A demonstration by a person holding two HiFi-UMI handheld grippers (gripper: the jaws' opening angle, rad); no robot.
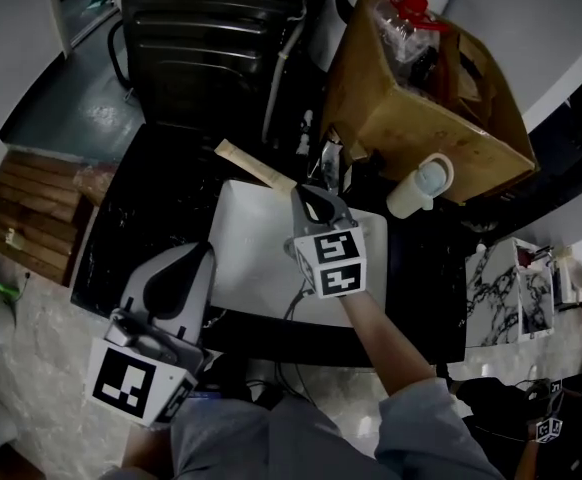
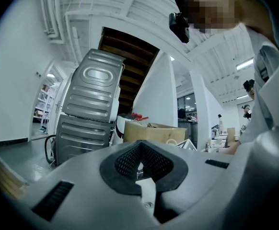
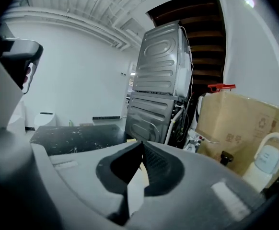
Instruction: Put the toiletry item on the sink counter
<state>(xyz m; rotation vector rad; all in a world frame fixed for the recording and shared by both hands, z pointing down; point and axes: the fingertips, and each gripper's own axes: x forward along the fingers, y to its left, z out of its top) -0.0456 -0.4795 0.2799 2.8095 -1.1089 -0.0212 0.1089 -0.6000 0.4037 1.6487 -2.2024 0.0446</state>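
Looking down on a white sink basin (image 1: 256,258) set in a dark counter (image 1: 141,218). The toiletry item (image 1: 256,165) — a long beige stick or tube — lies on the counter at the basin's far-left corner, its long axis running from far left to near right. Its near end sits just beside the tips of the right gripper (image 1: 316,198), whose jaws are pressed together and appear to hold nothing. The left gripper (image 1: 193,263), likewise closed and empty, hovers well apart at near left — the right is clearly nearer.
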